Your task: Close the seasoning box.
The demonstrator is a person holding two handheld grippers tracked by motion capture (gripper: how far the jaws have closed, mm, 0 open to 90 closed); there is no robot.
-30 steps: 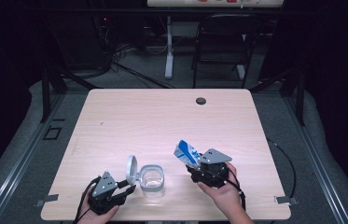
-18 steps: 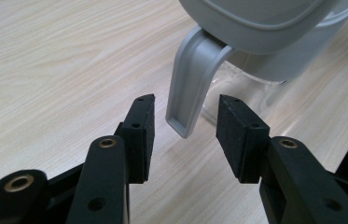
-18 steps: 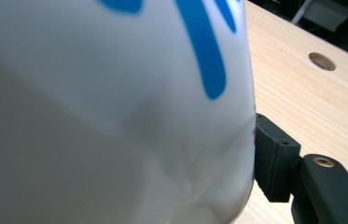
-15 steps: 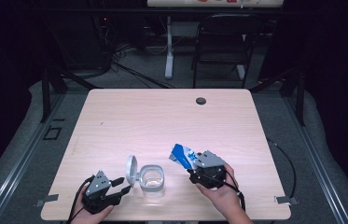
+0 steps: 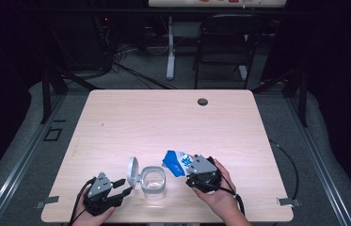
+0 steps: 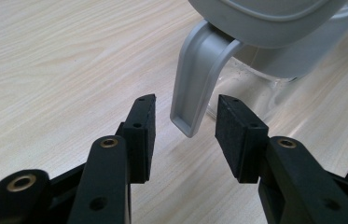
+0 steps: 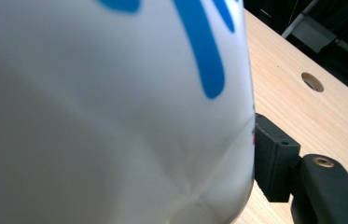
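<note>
Resting near the front left corner of the wooden table [image 5: 116,117], the left gripper [image 5: 125,192] points its black jaws toward a clear container [image 5: 155,181] that stands close to the front edge, a little left of the middle. Its jaws have just been opening and now stand apart: in the left gripper view the grey latch [image 6: 195,88] of the container's flipped-up lid [image 5: 132,171] hangs between the two pads [image 6: 234,135] with a gap on either side, so nothing is clamped. The lid stands upright on the container's left side, hinged open. Just right of the container, the right gripper [image 5: 189,170] is clenched on a white and blue packet [image 5: 177,162], held tilted above the tabletop with its far end leaning toward the container's open mouth. In the right gripper view the packet [image 7: 115,112] bulges against one black pad [image 7: 274,154]. A small round hole [image 5: 203,101] sits near the back edge, right of the middle.
</note>
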